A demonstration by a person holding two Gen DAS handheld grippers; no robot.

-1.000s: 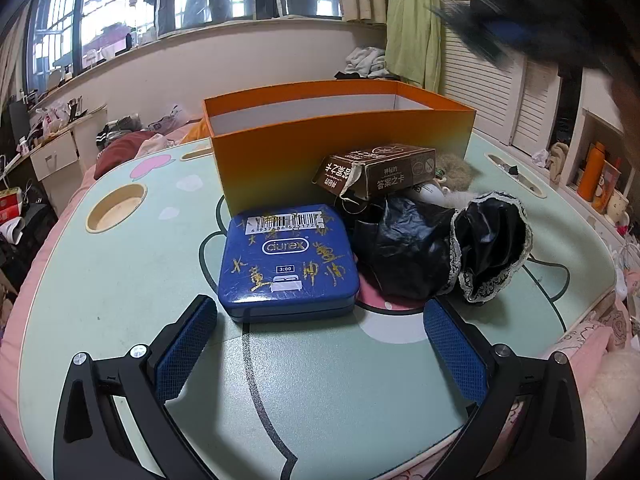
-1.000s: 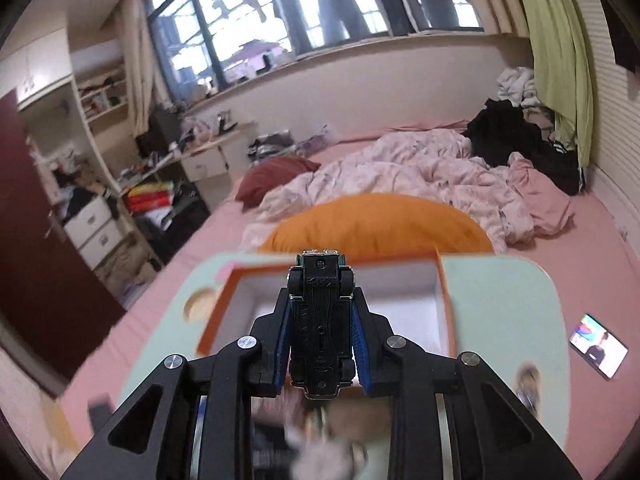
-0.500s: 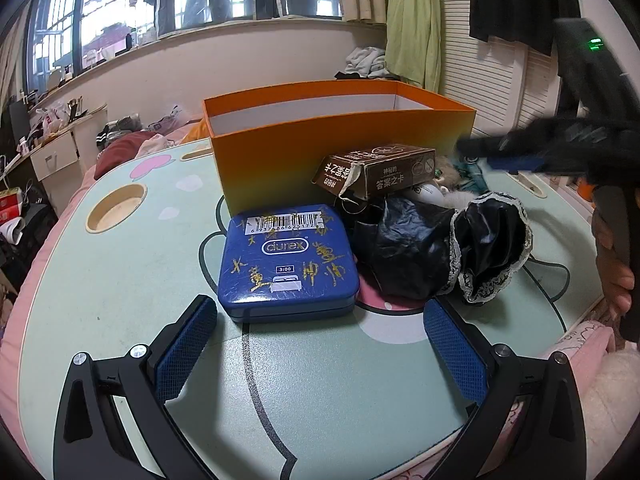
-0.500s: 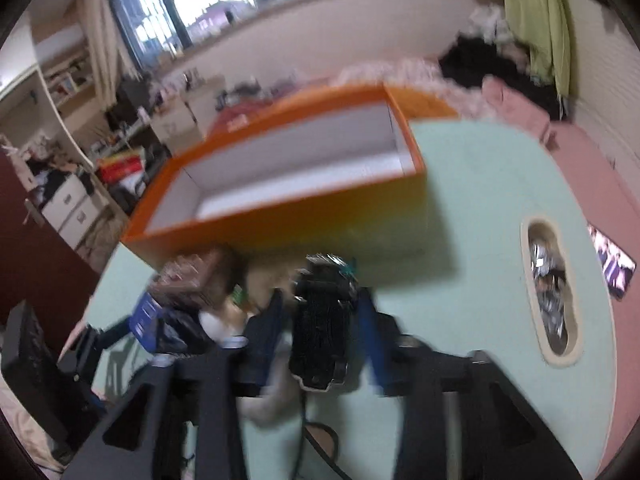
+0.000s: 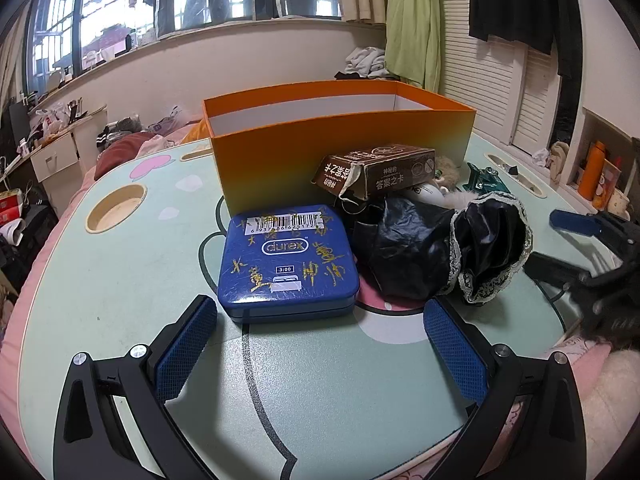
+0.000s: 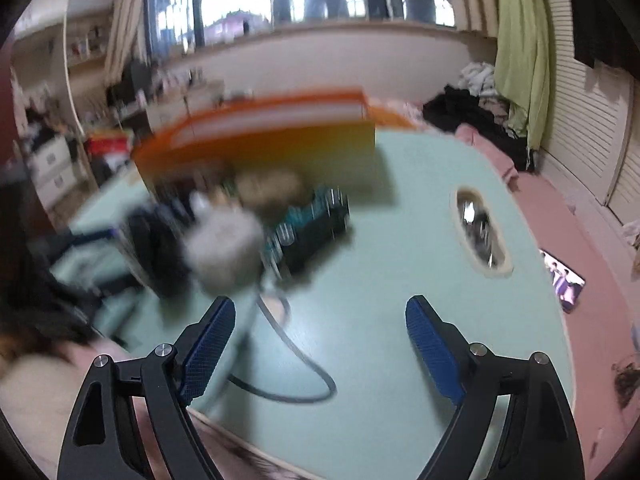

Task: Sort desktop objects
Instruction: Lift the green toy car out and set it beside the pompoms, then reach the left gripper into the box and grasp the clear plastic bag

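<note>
My left gripper (image 5: 320,340) hovers open just short of a blue tin (image 5: 288,260) on the mint table (image 5: 120,300). Behind the tin stands an open orange box (image 5: 340,148), with a brown card box (image 5: 376,170) and a black lace cloth (image 5: 440,248) in front of it. A teal toy car (image 5: 486,178) lies on the table right of the card box. In the blurred right wrist view the toy car (image 6: 316,224) sits by the orange box (image 6: 260,140), ahead of my right gripper (image 6: 320,340). Its jaws are opening, with nothing between them.
A grey fluffy thing (image 6: 224,248) lies left of the car. A black cable (image 6: 288,360) loops near the table's front edge. The table has a round cup hole (image 5: 116,208) and an oval recess (image 6: 480,232). A phone (image 6: 564,280) lies on the pink bed.
My right gripper dropped from above the orange box to low over the table, and its jaws let go of the toy car. My left gripper kept still.
</note>
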